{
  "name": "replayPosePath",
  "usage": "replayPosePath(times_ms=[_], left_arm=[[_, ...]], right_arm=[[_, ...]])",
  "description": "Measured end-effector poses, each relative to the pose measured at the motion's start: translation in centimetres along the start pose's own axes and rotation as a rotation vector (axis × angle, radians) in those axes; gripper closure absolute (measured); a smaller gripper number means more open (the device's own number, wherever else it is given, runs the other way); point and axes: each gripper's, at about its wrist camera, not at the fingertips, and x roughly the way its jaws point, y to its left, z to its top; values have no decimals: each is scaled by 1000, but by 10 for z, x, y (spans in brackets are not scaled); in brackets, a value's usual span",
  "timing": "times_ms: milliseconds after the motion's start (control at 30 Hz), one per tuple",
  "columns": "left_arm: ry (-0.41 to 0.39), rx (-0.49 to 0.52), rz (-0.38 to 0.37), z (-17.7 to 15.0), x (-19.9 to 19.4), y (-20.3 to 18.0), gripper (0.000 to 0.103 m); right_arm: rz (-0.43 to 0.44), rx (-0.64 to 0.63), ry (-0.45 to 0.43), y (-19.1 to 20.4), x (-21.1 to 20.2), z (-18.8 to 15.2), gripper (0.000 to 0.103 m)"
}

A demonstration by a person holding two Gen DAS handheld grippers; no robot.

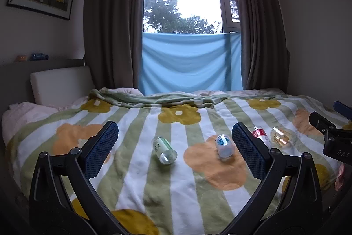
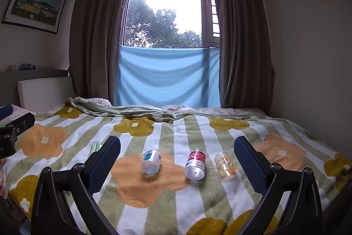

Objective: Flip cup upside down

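Several small clear cups lie on their sides in a row on the flowered blanket. In the left wrist view a green-labelled cup and a blue-labelled cup lie between the fingers of my left gripper, which is open and hovers short of them. In the right wrist view my right gripper is open too, framing the blue-labelled cup, a red-labelled cup and an amber cup. The green-labelled cup is half hidden behind its left finger.
The blanket covers a bed with a white headboard cushion at the left. Curtains and a blue cloth hang at the window beyond the bed's far edge. The right gripper's body shows at the right edge of the left wrist view.
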Motion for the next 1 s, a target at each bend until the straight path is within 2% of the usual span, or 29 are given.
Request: replayPosePath(times_ms=[1000], left_arm=[[22, -14, -4, 3, -3, 5, 0]], right_arm=[[9, 8, 11, 0, 4, 1, 0]])
